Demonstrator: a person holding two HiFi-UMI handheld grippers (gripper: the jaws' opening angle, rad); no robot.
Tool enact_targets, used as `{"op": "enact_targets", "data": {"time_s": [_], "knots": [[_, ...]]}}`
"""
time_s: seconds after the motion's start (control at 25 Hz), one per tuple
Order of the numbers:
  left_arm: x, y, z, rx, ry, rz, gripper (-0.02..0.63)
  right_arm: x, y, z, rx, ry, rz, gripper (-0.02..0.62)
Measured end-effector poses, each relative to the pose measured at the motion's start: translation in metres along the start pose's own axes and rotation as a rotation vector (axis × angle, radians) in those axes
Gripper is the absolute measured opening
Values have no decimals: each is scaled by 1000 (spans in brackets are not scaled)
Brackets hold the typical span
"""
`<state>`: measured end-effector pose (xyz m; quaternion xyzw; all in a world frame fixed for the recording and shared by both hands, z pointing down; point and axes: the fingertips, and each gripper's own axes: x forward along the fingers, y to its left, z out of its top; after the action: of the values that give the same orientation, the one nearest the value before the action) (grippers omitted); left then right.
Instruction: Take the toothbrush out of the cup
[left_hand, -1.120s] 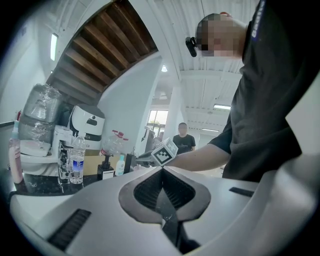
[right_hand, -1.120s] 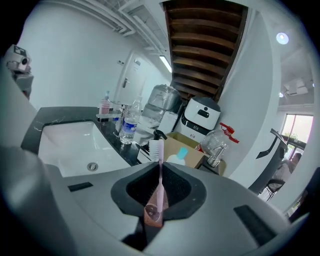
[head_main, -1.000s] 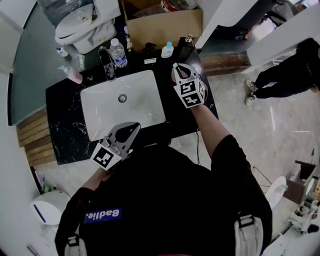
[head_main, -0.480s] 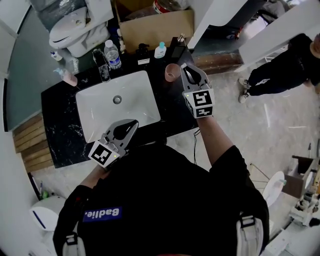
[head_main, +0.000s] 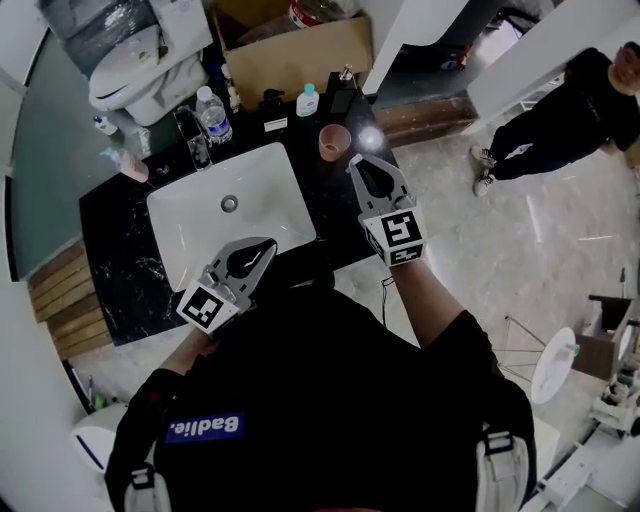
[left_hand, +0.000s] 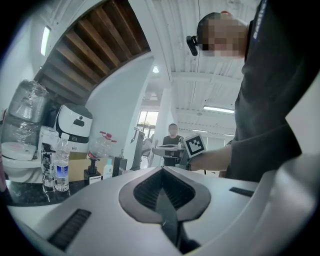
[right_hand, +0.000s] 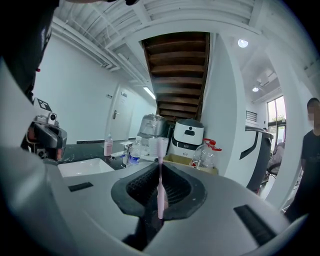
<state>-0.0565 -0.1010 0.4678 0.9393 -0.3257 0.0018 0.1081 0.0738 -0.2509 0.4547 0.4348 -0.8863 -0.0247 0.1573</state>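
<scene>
Right gripper (head_main: 362, 170): its jaws are pressing together on the toothbrush (right_hand: 160, 192) from both sides; it is hovering over the worktop (head_main: 120, 270) near the right edge, just in front of the cup (head_main: 334, 141).
Toothbrush: it is standing upright between the ribbed pads (right_hand: 175, 190), a slim pink thing with the bristle head rising above the jaws and the handle's lower end running down past the grip.
Cup: it is sitting upright toward the worktop's back right corner, right of the basin (head_main: 200, 225) and apart from the gripper; nothing is showing above its rim.
Left gripper (left_hand: 162, 195): its jaws are lying together with nothing between them; it is hanging over the worktop's front edge, in front of the basin.
Weight and stiffness: the toothbrush is looking light and rigid, probably hard plastic, so it is likely needing only a gentle squeeze and is unlikely to break.
Slip: the handle is looking smooth and narrow, so it is probably prone to swivelling or sliding between the pads.
Where to hold: the widest stretch of the handle, which is where the pads are gripping now, well clear of the bristles.
Progress: the toothbrush is looking already clear of the cup, so the taking-out is appearing done.
</scene>
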Motion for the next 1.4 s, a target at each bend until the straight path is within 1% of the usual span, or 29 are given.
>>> {"op": "enact_targets", "data": {"time_s": [0.24, 0.4, 0.8, 1.2, 1.4], "knots": [[3, -4, -1, 11, 19, -27, 11, -17, 24, -22, 33, 41, 34, 29], [5, -6, -1, 18, 26, -40, 11, -28, 42, -22, 72, 24, 57, 29], [7, -12, 2, 26, 35, -67, 11, -53, 83, -19, 117, 16, 135, 29], [6, -21, 9, 58, 20, -95, 11, -73, 118, -21, 138, -8, 219, 29], [8, -24, 9, 62, 21, -110, 11, -74, 134, -25, 94, -46, 270, 29]]}}
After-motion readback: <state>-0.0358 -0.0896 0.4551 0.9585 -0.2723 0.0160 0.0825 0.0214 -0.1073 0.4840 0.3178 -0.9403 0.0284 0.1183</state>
